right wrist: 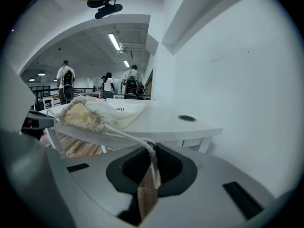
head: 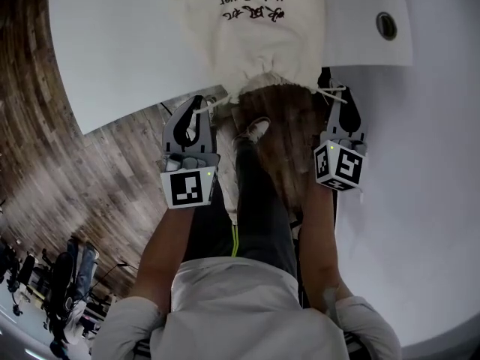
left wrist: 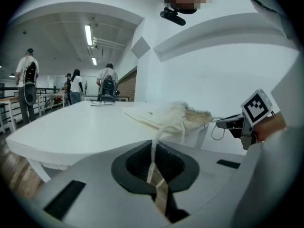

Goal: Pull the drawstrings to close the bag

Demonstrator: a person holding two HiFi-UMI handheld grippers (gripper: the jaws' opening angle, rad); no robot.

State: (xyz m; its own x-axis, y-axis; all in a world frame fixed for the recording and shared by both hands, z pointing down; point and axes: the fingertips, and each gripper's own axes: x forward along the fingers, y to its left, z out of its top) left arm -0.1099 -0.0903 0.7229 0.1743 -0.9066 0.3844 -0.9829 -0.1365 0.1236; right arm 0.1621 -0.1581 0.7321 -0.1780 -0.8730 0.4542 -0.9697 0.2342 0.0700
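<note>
A cream drawstring bag [head: 247, 21] printed "Hair Dryer" lies on the white table [head: 120, 51], its gathered mouth at the near edge. My left gripper [head: 196, 109] is shut on the left drawstring [head: 216, 102], just left of the mouth. My right gripper [head: 335, 96] is shut on the right drawstring [head: 330, 91], just right of it. In the left gripper view the cord [left wrist: 154, 151] runs from the bag [left wrist: 166, 115] into my closed left gripper [left wrist: 154, 172]. In the right gripper view the cord [right wrist: 118, 136] leads from the bag [right wrist: 90, 113] into my right gripper [right wrist: 151, 167].
A round cable grommet [head: 386, 25] sits in the table at the far right. A white wall [head: 420, 201] stands close on my right. The wooden floor [head: 90, 171] and the person's legs [head: 251, 201] lie below. Several people [left wrist: 66, 82] stand far off.
</note>
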